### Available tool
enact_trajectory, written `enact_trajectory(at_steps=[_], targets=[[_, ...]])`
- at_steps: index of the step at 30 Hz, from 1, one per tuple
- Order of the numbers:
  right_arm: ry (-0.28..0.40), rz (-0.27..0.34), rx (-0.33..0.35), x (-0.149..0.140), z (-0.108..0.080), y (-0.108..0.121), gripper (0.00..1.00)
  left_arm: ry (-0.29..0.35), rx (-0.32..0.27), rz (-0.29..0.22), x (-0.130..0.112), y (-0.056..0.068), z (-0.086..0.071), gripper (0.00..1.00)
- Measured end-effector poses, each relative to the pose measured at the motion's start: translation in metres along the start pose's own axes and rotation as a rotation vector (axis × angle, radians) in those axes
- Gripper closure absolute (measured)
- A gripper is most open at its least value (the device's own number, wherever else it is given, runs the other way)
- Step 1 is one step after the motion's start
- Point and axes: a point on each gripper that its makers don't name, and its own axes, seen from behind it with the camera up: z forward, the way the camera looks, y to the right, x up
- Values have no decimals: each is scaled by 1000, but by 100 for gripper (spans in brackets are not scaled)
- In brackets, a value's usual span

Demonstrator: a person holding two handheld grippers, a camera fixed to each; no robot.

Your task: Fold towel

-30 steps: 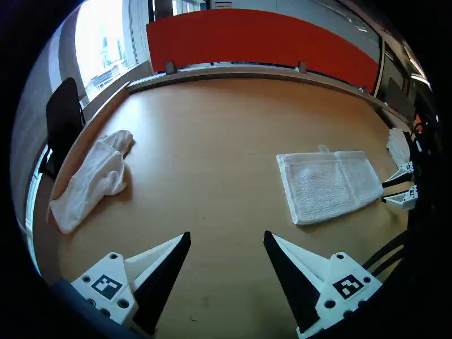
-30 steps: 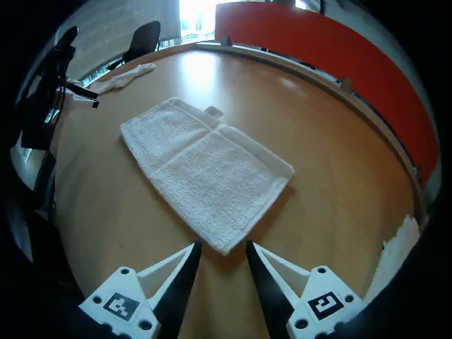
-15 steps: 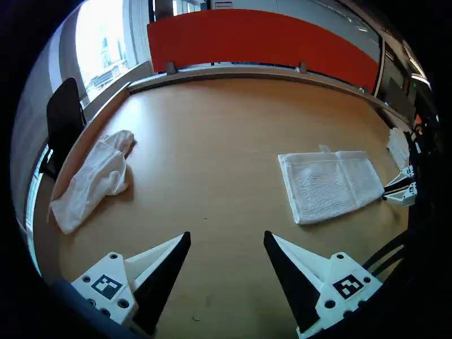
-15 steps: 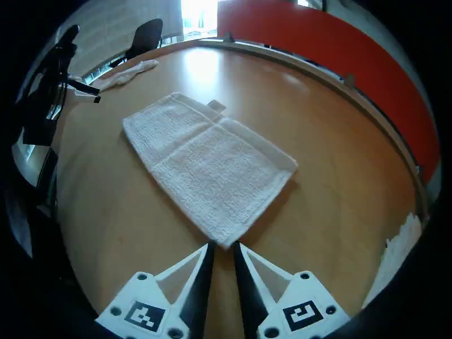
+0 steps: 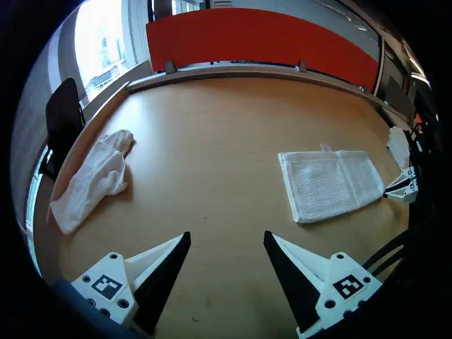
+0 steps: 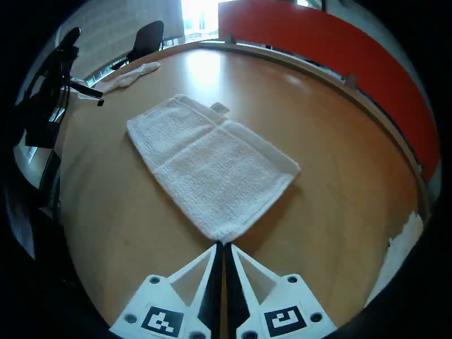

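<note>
R gripper (image 6: 223,246) is closed to a sliver right on the near corner of the towel (image 6: 209,169). Looks like the tip of the cloth is pinched in it, tho it's a thin bite. Towel lies flat on the table (image 6: 339,186), doubled over w/ a seam across it. Its long axis runs away from me & to the left, so the far short edge is up-left. L gripper (image 5: 226,233) is wide open over bare wood, holding nothing. From there the towel sits well off to the front-right. So R is the nearer hand by far. Next fold, I reckon, means carrying this corner along that long axis. A 2nd crumpled cloth (image 5: 93,178) lies well apart near the table edge.
</note>
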Motion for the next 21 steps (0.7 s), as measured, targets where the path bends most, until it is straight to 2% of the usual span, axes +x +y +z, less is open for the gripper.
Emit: enact_trajectory(at_steps=[6, 12, 21], targets=[[28, 17, -10, 12, -8, 2, 96, 1, 0, 4, 1, -1, 1, 4], [87, 30, -32, 37, -21, 10, 96, 7, 2, 7, 6, -3, 1, 4], [145, -7, -51, 70, -44, 13, 96, 18, 5, 9, 14, -6, 1, 4]])
